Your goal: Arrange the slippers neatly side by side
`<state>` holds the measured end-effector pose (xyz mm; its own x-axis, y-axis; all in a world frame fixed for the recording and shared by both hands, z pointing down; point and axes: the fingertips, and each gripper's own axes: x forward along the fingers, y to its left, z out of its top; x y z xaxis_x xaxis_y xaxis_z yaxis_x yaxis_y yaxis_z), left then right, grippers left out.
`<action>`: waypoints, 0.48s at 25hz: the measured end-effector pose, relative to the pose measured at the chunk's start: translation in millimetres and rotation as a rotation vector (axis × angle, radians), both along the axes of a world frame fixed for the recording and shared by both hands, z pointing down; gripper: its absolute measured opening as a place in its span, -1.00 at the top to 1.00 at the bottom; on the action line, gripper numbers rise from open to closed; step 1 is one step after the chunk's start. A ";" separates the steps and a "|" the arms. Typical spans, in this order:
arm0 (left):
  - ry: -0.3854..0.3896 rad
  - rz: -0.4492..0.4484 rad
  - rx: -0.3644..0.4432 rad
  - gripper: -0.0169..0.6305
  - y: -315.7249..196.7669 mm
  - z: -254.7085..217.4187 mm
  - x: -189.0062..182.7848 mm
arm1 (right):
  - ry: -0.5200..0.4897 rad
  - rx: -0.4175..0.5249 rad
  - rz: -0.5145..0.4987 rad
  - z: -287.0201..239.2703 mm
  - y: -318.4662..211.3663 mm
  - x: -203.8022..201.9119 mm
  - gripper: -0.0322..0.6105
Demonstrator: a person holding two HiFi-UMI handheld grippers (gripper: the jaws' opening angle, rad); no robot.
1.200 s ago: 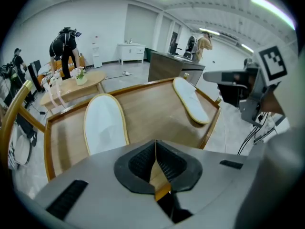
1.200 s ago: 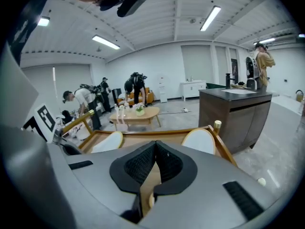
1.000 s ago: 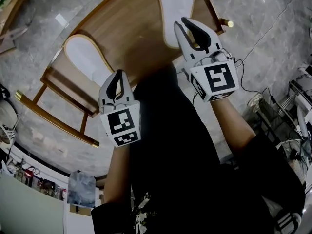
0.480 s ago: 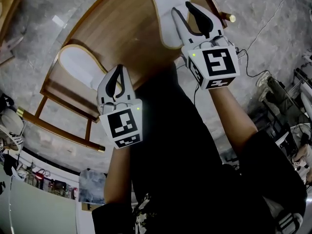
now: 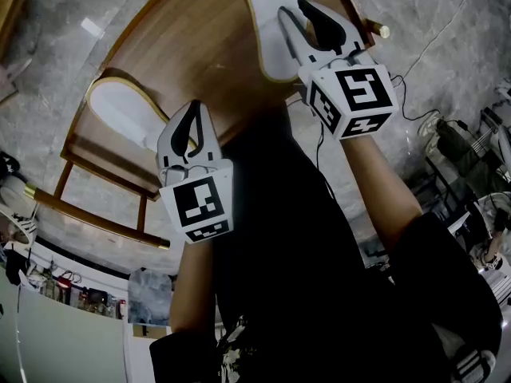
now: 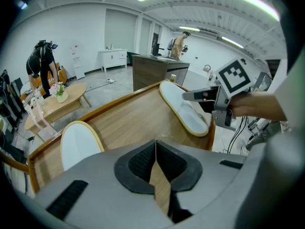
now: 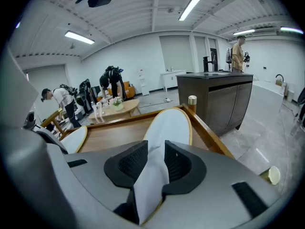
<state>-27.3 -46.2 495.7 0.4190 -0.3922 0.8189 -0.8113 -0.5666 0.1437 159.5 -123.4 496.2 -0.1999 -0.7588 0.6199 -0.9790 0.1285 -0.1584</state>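
Altogether, two slippers (image 5: 120, 110) (image 5: 267, 14) lie on one table (image 5: 200, 46).

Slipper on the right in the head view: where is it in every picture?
Head view: the slipper is at the top, right of centre.
Left gripper view: right of centre, lying slantwise.
Right gripper view: in the middle.
Shared landmark: the wooden table underneath it.

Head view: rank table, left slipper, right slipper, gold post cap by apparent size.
1. table
2. left slipper and right slipper: they look alike, and the right one is cut off at the frame edge, so unranked
3. gold post cap
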 end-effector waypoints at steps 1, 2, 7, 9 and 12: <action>0.003 -0.001 0.000 0.93 0.3 -0.3 0.9 | -0.002 -0.001 0.001 0.5 -0.2 0.2 0.61; 0.004 -0.002 0.001 0.92 0.4 -0.6 1.2 | -0.009 -0.002 0.002 0.9 -0.4 -0.3 0.68; 0.005 -0.023 0.009 0.93 -0.5 -3.6 -0.9 | -0.033 0.000 -0.001 -3.3 -3.1 -4.2 0.86; 0.008 -0.030 0.009 0.93 1.1 -4.7 -2.7 | -0.033 0.004 -0.009 -6.8 -2.2 -7.3 0.86; 0.012 -0.032 0.013 0.93 5.5 -8.2 -6.3 | -0.027 0.008 -0.010 -12.7 0.7 -12.2 0.87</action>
